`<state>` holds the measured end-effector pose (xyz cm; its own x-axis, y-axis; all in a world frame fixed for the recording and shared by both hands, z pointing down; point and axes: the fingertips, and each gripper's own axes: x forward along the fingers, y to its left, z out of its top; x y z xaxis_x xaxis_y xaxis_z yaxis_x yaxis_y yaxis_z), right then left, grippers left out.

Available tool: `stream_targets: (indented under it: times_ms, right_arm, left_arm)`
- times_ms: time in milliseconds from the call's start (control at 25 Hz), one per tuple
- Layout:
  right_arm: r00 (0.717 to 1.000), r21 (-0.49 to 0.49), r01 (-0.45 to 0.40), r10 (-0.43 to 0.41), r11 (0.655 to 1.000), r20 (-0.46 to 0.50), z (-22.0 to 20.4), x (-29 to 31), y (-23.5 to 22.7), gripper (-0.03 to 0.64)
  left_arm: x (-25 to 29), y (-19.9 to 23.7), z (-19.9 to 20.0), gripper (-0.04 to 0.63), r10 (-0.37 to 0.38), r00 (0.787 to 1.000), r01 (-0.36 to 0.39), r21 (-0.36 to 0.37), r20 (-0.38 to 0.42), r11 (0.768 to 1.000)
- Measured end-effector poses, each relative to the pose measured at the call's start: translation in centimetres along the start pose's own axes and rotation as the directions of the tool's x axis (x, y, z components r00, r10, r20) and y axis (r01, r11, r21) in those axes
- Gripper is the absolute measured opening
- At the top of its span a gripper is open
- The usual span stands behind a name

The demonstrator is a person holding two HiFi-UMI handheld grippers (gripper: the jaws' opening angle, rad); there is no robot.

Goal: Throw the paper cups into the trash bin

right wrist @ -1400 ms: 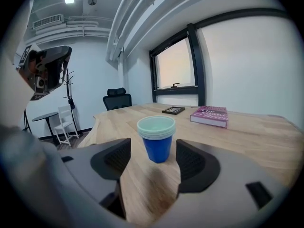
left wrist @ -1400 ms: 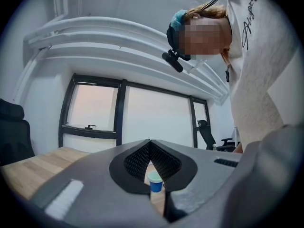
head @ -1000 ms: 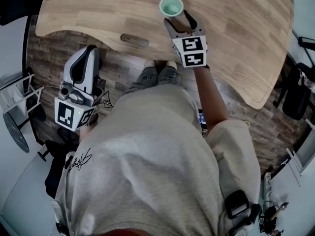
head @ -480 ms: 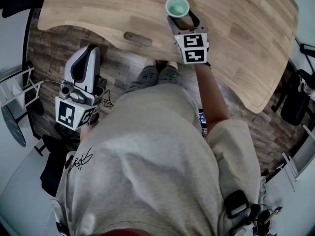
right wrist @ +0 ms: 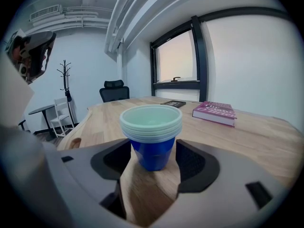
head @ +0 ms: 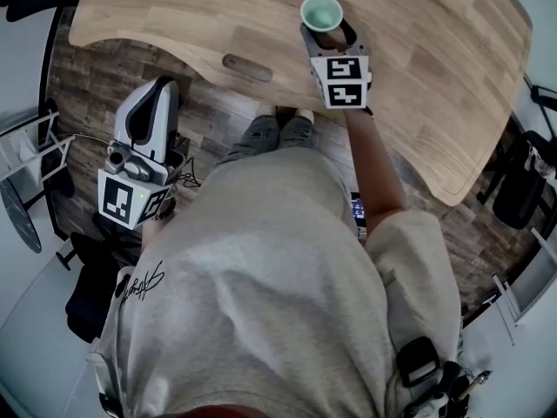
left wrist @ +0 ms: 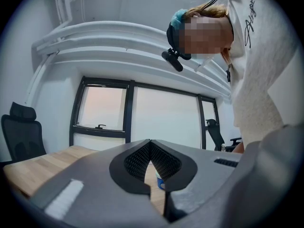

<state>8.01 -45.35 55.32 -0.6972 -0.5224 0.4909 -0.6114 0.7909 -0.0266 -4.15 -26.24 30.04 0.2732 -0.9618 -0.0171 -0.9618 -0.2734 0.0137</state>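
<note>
**Right tongs around the cup stack, left tongs shut and off to the side**

So the paper cups (right wrist: 151, 132) are a little nested stack, blue outside and pale mint inside. They're standing upright on the wooden table (head: 174, 16), not far from the edge nearest the person.

The right tongs (head: 331, 35) are spread wide, with one jaw on each side of the stack. In the right gripper view the blue base sits right between the two dark pads. The gaps look tiny on both sides, and I honestly can't tell if either pad is touching the cups. The stack isn't tilted or lifted and its bottom is on the wood.

The left tongs (left wrist: 150, 146) are pressed together with nothing in them. The head view has them down by the person's left side, off the table and over the wood-plank floor (head: 96, 85), well apart from the cups. The left gripper view just catches a bit of the blue cup past the closed jaws.

Other stuff on the table: a pink book (right wrist: 216, 112) lying flat beyond the cups on the right, and a dark flat thing (right wrist: 173, 103) further back that's too small to make out. Beyond the table there's a black office chair (right wrist: 114, 90) and a coat rack (right wrist: 65, 80) by the wall.
</note>
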Motion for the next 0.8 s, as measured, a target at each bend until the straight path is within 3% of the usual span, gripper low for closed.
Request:
stream_targets:
  times_ms: [800]
  right_arm:
    - [1.0,-0.018,-0.021,0.021,1.0,0.023,0.51,0.23,0.09,0.272]
  left_arm:
    - [-0.83,0.15,0.1,0.003,0.056,0.998,-0.056,0.006,0.011,0.998]
